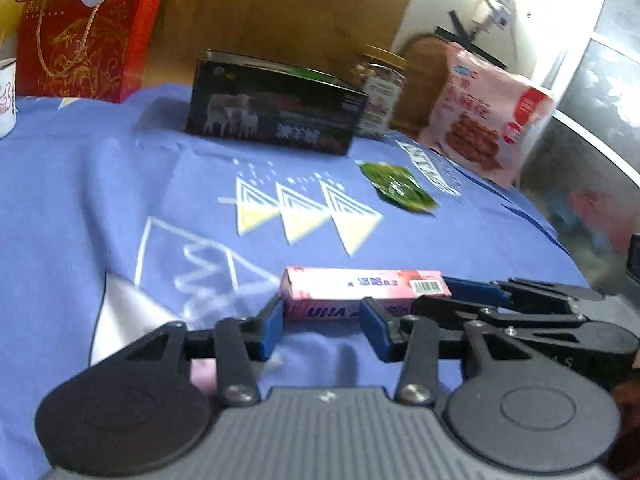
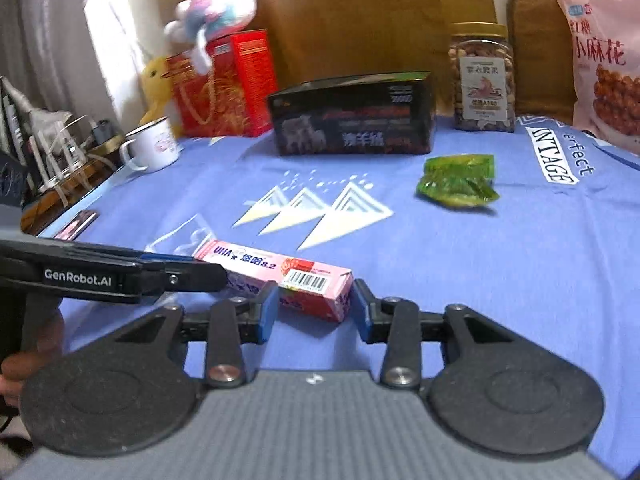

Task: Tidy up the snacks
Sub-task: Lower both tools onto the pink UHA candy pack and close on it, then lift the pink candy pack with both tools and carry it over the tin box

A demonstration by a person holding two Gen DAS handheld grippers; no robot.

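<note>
Pink candy box [image 2: 280, 280]: lies flat on the blue cloth [image 2: 440, 272], front centre. Right gripper [image 2: 314, 308] straddles its end, jaws apart, pads not pressing. Left gripper [image 1: 322, 330] likewise open at the other end. Beyond: green packet [image 2: 458, 184], black box [image 2: 352, 120], nut jar [image 2: 482, 80], pink snack bag [image 2: 604, 60].

Two boxes stand at twelve o'clock: one black box [image 2: 352, 114] and one red gift box [image 2: 224, 88]. One pink carton [image 2: 280, 276], one green packet [image 2: 458, 180], one jar [image 2: 482, 80], one pink bag [image 2: 604, 64], one mug [image 2: 154, 144]; seemingly two plush toys [image 2: 218, 8].
</note>
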